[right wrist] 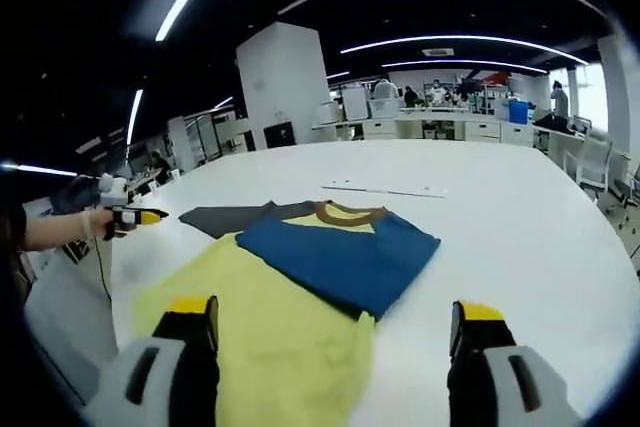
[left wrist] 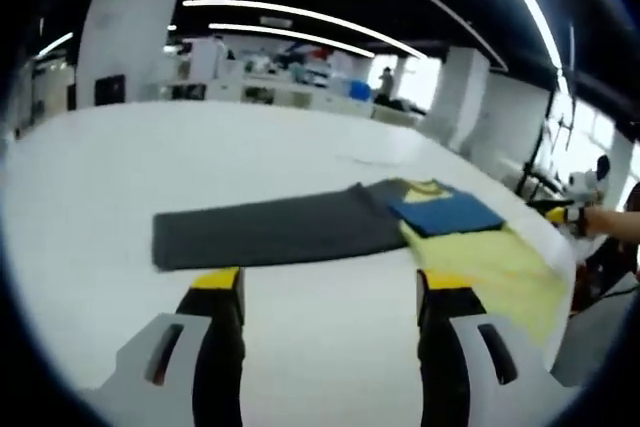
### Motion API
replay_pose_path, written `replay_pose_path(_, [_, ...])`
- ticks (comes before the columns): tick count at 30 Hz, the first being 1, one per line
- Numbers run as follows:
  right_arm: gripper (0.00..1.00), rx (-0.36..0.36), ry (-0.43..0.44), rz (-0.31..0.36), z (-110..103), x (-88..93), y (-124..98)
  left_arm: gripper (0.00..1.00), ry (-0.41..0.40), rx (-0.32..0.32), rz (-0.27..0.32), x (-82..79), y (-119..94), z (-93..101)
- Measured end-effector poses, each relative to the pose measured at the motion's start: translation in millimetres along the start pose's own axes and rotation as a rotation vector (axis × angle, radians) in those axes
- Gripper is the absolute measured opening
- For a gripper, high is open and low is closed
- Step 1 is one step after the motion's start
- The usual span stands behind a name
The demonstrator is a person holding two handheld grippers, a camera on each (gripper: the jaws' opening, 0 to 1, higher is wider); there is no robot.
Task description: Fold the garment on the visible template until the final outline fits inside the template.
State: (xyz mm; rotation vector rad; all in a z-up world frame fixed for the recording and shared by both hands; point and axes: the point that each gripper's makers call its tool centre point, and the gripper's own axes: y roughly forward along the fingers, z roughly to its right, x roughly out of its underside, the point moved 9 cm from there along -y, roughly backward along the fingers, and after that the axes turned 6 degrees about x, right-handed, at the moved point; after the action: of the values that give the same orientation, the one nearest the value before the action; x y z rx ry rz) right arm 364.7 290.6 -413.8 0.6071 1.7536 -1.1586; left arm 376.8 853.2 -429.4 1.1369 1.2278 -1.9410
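Observation:
A blue garment [right wrist: 340, 255] with a tan collar [right wrist: 350, 213] lies folded on the white table [right wrist: 500, 217]. Its near part rests on a flat yellow sheet [right wrist: 262, 332]; its far corner overlaps a dark grey cloth [right wrist: 232, 217]. My right gripper [right wrist: 335, 312] is open above the yellow sheet and touches nothing. From the other side, the blue garment [left wrist: 446, 213] sits between the long grey cloth [left wrist: 270, 234] and the yellow sheet [left wrist: 500, 269]. My left gripper [left wrist: 332, 287] is open over bare table, short of the grey cloth. A hand holds the left gripper [right wrist: 136, 217] off the table's edge.
A thin pale strip [right wrist: 385, 190] lies on the table beyond the garments. The right gripper [left wrist: 566, 215] and a hand show past the table's right edge [left wrist: 560, 257]. Desks, a white pillar [right wrist: 285, 82] and people stand in the background.

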Motion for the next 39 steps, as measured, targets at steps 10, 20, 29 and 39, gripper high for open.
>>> replay_pose_path(10, [0.98,0.001,-0.002,0.007,-9,2.7,-5,0.51,-0.040,-0.206,0.006,2.5,8,-68.6])
replay_pose_path(20, [0.97,0.020,0.007,0.004,-2,1.8,-9,0.38,-0.131,-0.259,0.004,14.1,17,-81.1])
replay_pose_path(29, [0.95,0.034,-0.001,0.003,4,-2.4,-6,0.23,-0.219,-0.280,0.028,16.1,24,-85.2])
replay_pose_path(39, [0.92,0.035,0.009,0.004,3,-2.8,1,0.01,-0.347,-0.347,0.065,16.8,22,-94.3])
